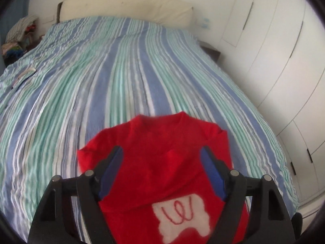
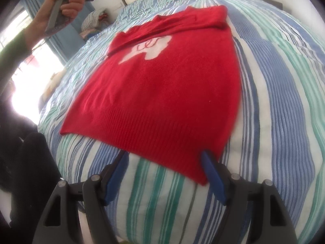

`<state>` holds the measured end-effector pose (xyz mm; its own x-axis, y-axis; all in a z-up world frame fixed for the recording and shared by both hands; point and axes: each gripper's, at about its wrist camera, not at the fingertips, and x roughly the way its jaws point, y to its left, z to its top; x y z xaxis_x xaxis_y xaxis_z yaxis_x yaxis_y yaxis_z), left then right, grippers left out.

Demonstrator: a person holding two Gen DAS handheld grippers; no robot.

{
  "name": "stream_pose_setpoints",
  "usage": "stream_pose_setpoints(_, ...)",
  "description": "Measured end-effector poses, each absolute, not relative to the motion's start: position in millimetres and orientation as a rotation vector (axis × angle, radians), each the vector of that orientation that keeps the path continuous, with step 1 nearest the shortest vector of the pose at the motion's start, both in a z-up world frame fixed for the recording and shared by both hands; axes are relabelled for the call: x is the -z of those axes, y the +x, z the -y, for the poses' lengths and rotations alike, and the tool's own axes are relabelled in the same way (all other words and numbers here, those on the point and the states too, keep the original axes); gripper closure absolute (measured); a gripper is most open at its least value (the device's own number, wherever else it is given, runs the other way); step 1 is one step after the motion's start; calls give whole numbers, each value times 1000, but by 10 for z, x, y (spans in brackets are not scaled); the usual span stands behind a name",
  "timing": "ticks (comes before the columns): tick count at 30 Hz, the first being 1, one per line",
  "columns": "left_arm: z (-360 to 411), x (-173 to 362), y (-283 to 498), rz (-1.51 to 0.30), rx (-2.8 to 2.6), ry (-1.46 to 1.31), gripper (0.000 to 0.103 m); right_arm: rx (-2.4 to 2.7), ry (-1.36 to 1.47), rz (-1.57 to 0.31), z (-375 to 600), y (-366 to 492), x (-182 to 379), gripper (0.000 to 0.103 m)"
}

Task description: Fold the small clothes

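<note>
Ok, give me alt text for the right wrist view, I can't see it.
A red sweater with a white patch lies flat on a striped bedspread, sleeves folded across its chest. The open right hand-held gripper hovers at its ribbed hem; a hand holds the left hand-held gripper raised at upper left.

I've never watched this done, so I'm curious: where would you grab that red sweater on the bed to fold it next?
Probably the ribbed hem corner of the red sweater, coming in low from the near bed edge. It lies flat on the striped bedspread, its sleeves already folded in, and the right gripper hangs there with jaws open at that corner.
</note>
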<state>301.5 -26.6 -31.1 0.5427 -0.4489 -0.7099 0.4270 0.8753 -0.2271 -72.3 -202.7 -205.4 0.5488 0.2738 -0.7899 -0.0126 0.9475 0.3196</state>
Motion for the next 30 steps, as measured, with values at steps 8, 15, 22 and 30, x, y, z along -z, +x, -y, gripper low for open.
stream_pose_setpoints(8, -713, 1221, 2743, -978, 385, 2, 29, -178, 306, -985, 2051, -706, 2076, 29)
stream_pose_setpoints(15, -197, 1711, 2664, -982, 369, 194, 37, -164, 273, -985, 1961, -690, 2084, 27)
stream_pose_setpoints(22, -578, 2035, 2808, -966, 183, -196, 81, -165, 189, -1027, 1887, -677, 2036, 27)
stream_pose_setpoints(30, -615, 2064, 2764, -935, 198, -204, 80, -324, 423, -913, 2464, 213, 950, 33)
